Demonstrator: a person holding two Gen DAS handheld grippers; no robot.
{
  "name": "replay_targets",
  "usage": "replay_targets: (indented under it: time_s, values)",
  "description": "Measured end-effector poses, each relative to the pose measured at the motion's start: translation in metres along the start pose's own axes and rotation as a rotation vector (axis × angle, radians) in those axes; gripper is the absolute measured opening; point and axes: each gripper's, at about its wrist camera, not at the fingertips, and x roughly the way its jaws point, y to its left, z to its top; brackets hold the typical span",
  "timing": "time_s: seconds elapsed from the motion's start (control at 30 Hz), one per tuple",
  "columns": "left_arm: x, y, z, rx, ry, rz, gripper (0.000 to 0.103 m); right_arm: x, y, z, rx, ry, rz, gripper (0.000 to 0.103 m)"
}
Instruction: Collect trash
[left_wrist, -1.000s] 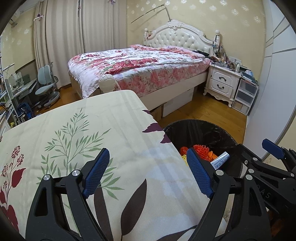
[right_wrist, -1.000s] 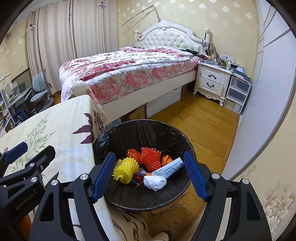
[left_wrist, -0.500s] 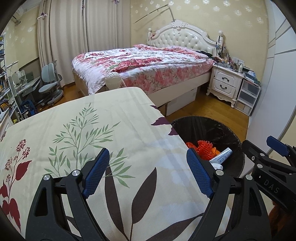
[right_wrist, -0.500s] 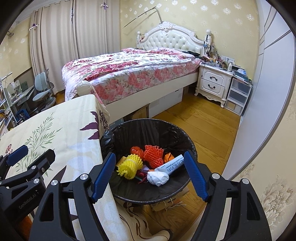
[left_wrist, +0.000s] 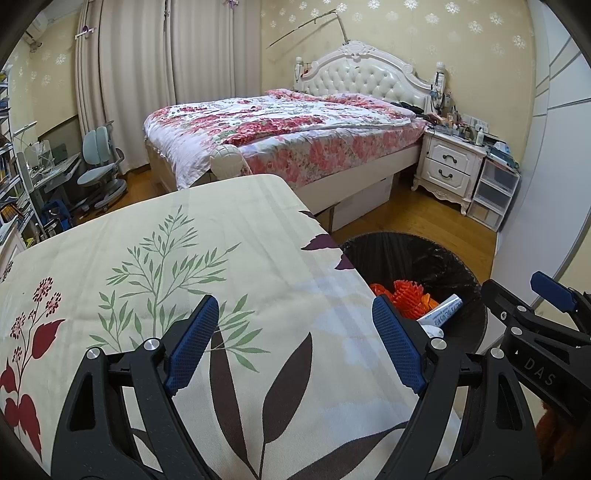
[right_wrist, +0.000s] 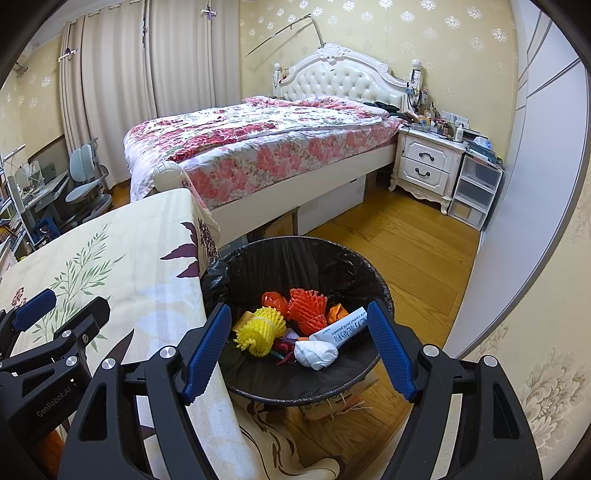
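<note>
A black-lined trash bin (right_wrist: 332, 258) stands on the floor beside the table. It holds a yellow foam net (right_wrist: 260, 330), an orange foam net (right_wrist: 306, 304), a white tube (right_wrist: 341, 326) and a white crumpled wad (right_wrist: 316, 352). My right gripper (right_wrist: 299, 350) is open and empty above the bin's near side. My left gripper (left_wrist: 291, 343) is open and empty above the leaf-patterned tablecloth (left_wrist: 166, 258). The bin (left_wrist: 402, 251) also shows at the right of the left wrist view.
A bed with a floral quilt (right_wrist: 258, 140) stands behind the table and bin. A white nightstand (right_wrist: 428, 162) and plastic drawers (right_wrist: 476, 192) are at the back right. A desk chair (left_wrist: 99, 166) is at the left. Wooden floor (right_wrist: 413, 251) lies right of the bin.
Both grippers have drawn back and risen a little, so more of the tablecloth and the bin shows. Both stay open and empty.
</note>
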Motion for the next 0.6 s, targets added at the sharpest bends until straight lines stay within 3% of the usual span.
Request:
replay_targets:
  time_s: [0.6]
  values:
    - [-0.0022,-0.0017,-0.0006,0.002,0.003,-0.003,0.083,0.0006,-0.0004,-0.0003,0.0,0.0,0.0,0.074]
